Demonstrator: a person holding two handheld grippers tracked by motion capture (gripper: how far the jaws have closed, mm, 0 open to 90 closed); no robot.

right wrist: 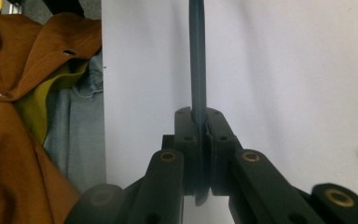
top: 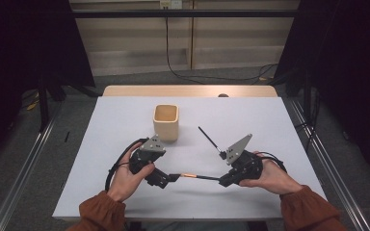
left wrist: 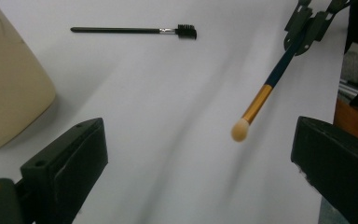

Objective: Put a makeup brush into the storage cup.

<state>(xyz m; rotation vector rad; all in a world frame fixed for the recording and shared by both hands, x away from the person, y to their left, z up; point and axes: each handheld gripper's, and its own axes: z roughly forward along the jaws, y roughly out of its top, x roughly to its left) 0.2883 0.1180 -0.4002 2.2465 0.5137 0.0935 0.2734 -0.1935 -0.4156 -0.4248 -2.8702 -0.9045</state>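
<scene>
My right gripper is shut on the dark handle of a makeup brush. The brush points left across the white table, its gold ferrule and pale tip hanging between the wide-apart jaws of my open left gripper, touching neither jaw. In the left gripper view the right gripper holds the brush's far end at the upper right. A black spoolie brush lies flat on the table beyond the grippers. A beige cup stands upright behind the left gripper.
The white table ends just behind my hands at its near edge. An orange sleeve and jacket lie left of the table edge in the right gripper view. Metal rails run along both sides on the floor.
</scene>
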